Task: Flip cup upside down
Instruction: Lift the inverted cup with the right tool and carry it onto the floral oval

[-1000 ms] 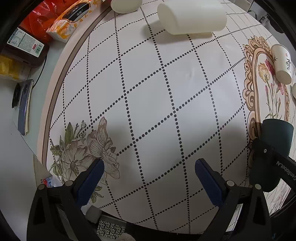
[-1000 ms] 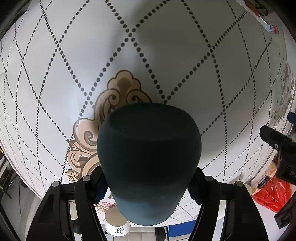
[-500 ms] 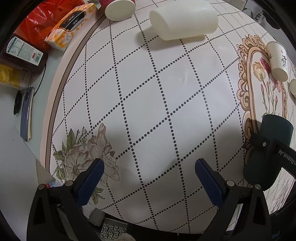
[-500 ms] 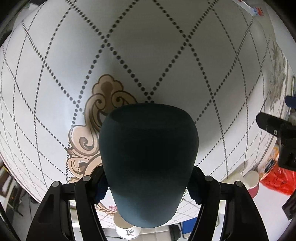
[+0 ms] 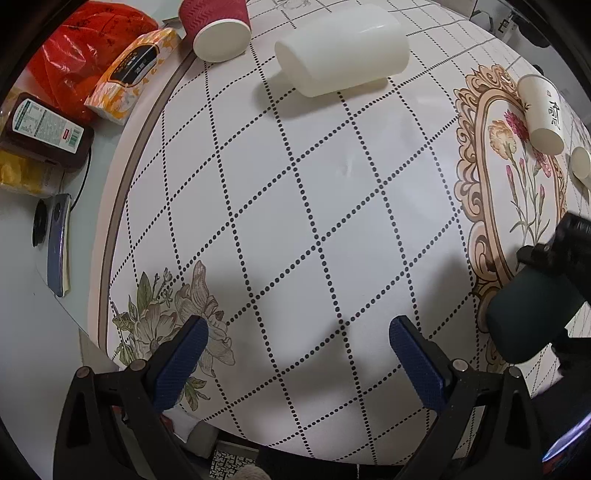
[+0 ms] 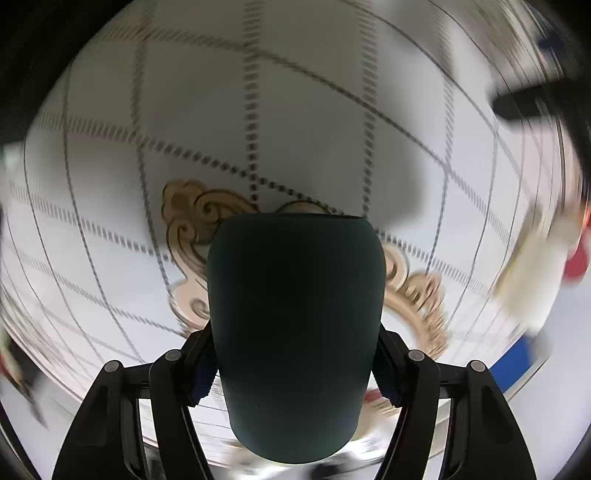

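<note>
A dark green cup fills the middle of the right wrist view, clamped between the blue pads of my right gripper, held above the patterned tablecloth. The background there is motion-blurred. In the left wrist view the same cup hangs tilted at the right edge, with the right gripper's black body above it. My left gripper is open and empty, low over the cloth near the front edge.
On the cloth a large white cup lies on its side at the back. A red paper cup, a white printed paper cup, a tissue pack, a bottle and a phone lie around.
The right gripper has swung and rotated with the dark cup, which now tilts differently; its view is blurred. The left gripper's view has shifted, showing more of the back of the table.
</note>
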A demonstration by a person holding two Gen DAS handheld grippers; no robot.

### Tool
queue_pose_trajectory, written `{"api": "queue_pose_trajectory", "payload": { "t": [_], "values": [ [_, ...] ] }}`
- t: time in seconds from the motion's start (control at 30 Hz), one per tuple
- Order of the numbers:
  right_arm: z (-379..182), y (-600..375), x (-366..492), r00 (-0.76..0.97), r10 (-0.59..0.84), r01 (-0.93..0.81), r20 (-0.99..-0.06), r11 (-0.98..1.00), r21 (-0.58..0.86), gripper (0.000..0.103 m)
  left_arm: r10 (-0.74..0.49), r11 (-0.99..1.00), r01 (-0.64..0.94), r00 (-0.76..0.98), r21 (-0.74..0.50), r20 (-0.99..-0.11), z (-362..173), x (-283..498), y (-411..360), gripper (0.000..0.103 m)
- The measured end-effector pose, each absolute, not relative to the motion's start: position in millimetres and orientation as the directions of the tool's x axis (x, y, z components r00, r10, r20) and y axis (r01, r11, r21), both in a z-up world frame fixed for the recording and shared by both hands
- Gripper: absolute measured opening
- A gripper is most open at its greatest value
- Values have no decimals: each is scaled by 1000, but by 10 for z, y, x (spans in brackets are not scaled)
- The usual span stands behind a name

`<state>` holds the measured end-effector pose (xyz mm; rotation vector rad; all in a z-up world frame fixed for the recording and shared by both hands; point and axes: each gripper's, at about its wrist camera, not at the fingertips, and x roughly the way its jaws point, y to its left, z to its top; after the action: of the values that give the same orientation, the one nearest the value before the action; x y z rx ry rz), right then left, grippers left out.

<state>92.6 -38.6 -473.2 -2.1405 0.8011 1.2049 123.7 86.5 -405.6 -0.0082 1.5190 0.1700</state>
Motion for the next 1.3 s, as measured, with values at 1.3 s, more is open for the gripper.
{"api": "queue_pose_trajectory", "payload": {
  "t": [1.3],
  "values": [
    [-4553, -1269, 2130, -318, -51, -346, -947, 936, 66, 72, 126, 992, -31, 67, 124, -990, -3735, 1319, 139, 101]
  ]
}}
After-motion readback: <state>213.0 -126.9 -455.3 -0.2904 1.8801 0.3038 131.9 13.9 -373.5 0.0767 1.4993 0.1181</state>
